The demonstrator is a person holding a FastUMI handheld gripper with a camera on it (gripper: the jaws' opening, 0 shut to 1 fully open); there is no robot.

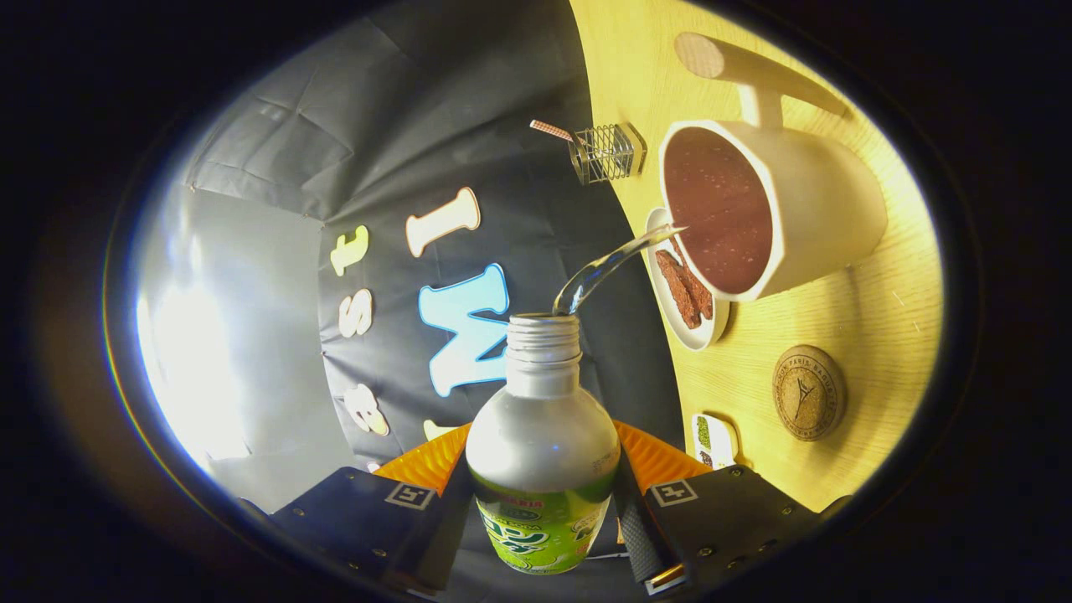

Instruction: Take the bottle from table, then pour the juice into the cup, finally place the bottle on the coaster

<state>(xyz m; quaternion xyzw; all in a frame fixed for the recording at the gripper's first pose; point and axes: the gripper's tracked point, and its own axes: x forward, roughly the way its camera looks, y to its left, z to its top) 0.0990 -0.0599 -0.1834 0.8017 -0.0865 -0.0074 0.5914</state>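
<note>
The claw (543, 494) is rolled far over to one side, so the tabletop (846, 335) stands like a steep wall beside it and the booth's dark wall lies ahead. Both fingers (645, 528) press on the lower body of the bottle (541, 452), one on each flank, clamping it at the green label. The bottle lies between the fingers with its open, threaded neck pointing away from the claw, uncapped. A clear stream of juice (611, 268) arcs from the neck and reaches the rim of the cup (770, 209).

The cup is a pale mug with a long handle, standing on the tabletop beyond the bottle's neck; its inside shows a reddish-brown, speckled surface. Just beside the cup, on the near side of the stream, sits a small white plate (687, 335) holding a few brown strips. Farther along the tabletop's edge stands a small wire holder (607, 152) with a striped stick poking out of it. The round cork coaster (808, 392) lies flat on the tabletop, near the cup but apart from it, with nothing on it. A small white packet (713, 440) rests close to the fingers, near the tabletop's edge. Nothing stands between the bottle's mouth and the cup apart from the stream.
</note>
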